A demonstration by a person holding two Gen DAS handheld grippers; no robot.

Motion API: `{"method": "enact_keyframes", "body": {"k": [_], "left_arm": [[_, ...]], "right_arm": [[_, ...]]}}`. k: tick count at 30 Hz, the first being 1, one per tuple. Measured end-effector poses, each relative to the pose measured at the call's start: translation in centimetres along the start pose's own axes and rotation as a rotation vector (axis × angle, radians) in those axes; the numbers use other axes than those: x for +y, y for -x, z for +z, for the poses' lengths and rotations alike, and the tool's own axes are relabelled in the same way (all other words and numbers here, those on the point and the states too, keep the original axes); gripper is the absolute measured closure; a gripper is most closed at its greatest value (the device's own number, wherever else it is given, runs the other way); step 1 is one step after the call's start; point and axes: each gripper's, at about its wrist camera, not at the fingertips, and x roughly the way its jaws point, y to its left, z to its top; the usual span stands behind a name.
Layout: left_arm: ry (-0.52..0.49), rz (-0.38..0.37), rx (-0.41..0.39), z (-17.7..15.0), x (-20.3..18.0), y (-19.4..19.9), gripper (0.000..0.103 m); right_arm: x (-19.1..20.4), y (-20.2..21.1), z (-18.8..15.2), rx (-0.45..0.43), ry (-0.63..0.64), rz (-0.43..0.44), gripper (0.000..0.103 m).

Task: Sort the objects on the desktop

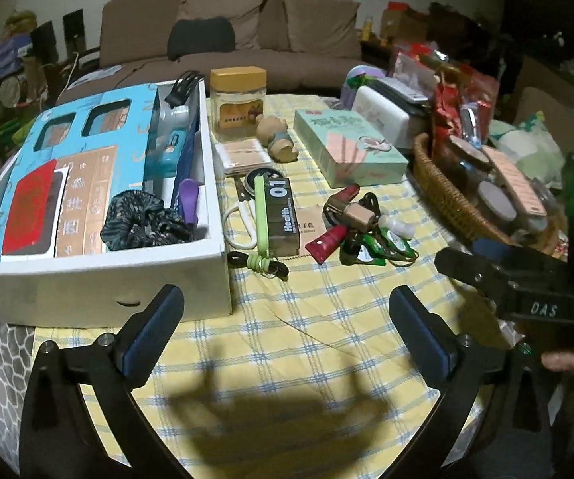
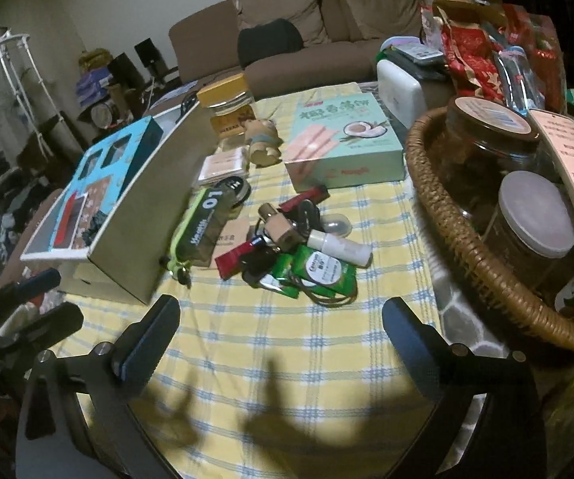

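A pile of small items lies mid-table: green sachets (image 1: pixel 370 249) (image 2: pixel 320 271), a red tube (image 1: pixel 326 241) (image 2: pixel 233 259), a wooden block (image 1: pixel 358 215) (image 2: pixel 283 231), a white tube (image 2: pixel 340 245). A dark "01" box (image 1: pixel 283 211) (image 2: pixel 207 215), white scissors (image 1: pixel 243 219) and a green cord (image 1: pixel 261 261) lie beside a white cardboard box (image 1: pixel 99 283) (image 2: pixel 147 223) holding a blue carton (image 1: pixel 67 167). My left gripper (image 1: pixel 287 319) is open and empty over bare cloth. My right gripper (image 2: pixel 281 327) is open and empty, before the pile; it also shows in the left wrist view (image 1: pixel 498 279).
A wicker basket (image 1: pixel 442 195) (image 2: pixel 458 247) with jars stands at the right. A mint biscuit box (image 1: pixel 346 147) (image 2: pixel 342 147), a yellow-lidded jar (image 1: pixel 239 95) (image 2: pixel 227 103), a wooden figure (image 1: pixel 277 139) and a white case (image 2: pixel 400 92) stand further back. A brown sofa (image 1: pixel 227 36) is behind.
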Motion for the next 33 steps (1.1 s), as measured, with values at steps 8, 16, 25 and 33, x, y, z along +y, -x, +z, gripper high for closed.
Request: {"method": "enact_keyframes", "body": {"k": [8, 16, 25, 33], "left_arm": [[0.029, 0.018, 0.016, -0.8, -0.5, -1.4, 0.0], [0.074, 0.095, 0.026, -3.1, 0.9, -4.4, 0.0], [0.142, 0.178, 0.022, -3.9, 3.9, -6.9, 0.0], [0.167, 0.191, 0.089, -4.8, 5.0, -9.3, 0.0]], "right_arm": [[-1.0, 0.0, -0.1, -0.005, -0.011, -0.016, 0.0], [-1.3, -2.8, -1.2, 0.024, 0.029, -0.14, 0.0], [-1.4, -5.3, -1.9, 0.04, 0.021, -0.167, 0.0], [-2.2, -6.9, -3.0, 0.088, 0.021, -0.236, 0.0]]}}
